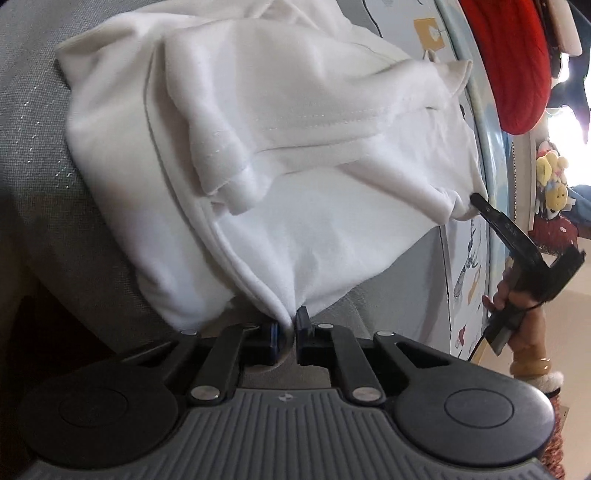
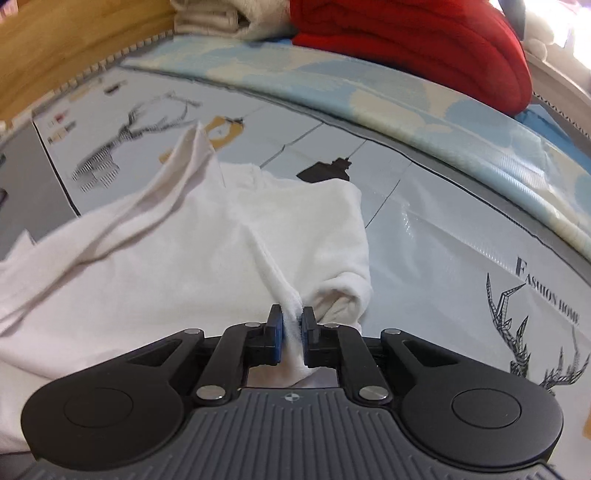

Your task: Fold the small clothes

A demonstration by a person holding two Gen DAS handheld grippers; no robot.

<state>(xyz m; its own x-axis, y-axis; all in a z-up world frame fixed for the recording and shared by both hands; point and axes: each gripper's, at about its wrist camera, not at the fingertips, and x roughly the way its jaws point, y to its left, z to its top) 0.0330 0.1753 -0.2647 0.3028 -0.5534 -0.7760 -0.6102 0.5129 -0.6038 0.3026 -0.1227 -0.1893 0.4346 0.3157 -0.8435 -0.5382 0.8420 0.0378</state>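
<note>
A small white garment [image 1: 280, 155] lies crumpled, partly on a grey cushion and partly on a printed mat. My left gripper [image 1: 290, 325] is shut on a pinched edge of its cloth at the near side. In the left wrist view my right gripper [image 1: 474, 201] grips the garment's far right corner, with a person's hand [image 1: 517, 317] on its handle. The right wrist view shows the same white garment [image 2: 177, 243] and my right gripper [image 2: 291, 321] shut on a bunched fold of it, just above the mat.
A grey cushion [image 1: 37, 147] lies under the left part of the garment. The printed mat [image 2: 461, 236] with deer drawings runs to the right. A red folded cloth [image 2: 424, 40] and beige folded cloth [image 2: 214, 18] sit at the back. A wooden board [image 2: 55, 44] stands at far left.
</note>
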